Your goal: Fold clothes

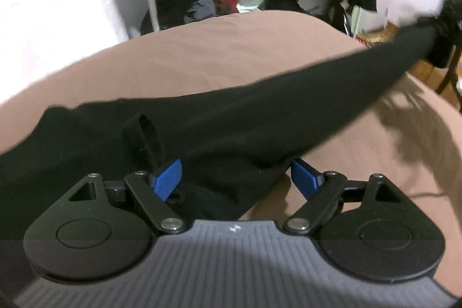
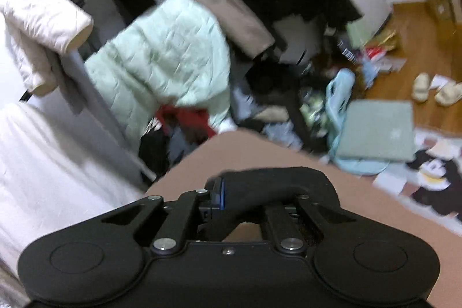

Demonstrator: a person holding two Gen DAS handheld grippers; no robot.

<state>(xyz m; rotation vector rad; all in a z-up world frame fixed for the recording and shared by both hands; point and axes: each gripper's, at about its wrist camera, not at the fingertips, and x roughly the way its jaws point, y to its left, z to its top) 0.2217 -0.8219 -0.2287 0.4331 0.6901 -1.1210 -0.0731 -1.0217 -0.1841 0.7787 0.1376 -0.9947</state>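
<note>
Stretching across the brown sheet (image 1: 202,59) of the bed, a black garment (image 1: 231,120) of soft, matte knit runs from the near left toward the far right corner, narrowing into a taut band that ends in a dark blur. A small fabric loop (image 1: 147,132) stands up from its nearer bulk. The left gripper (image 1: 236,175) sits low over the cloth with its 2 ribbed blue pads (image 1: 167,178) spread wide, folds of the garment lying between them but not pinched. The right gripper (image 2: 260,192) is closed down on a rounded, thick bunch of the same black garment (image 2: 274,184), which wraps over and hides its right finger; only 1 blue pad (image 2: 221,194) shows at the left. Beyond the bed's far edge hangs a pale green quilted jacket (image 2: 161,57), puffy and creased, above a jumble of red and dark clothes (image 2: 184,120) and a wooden floor (image 2: 418,28).
</note>
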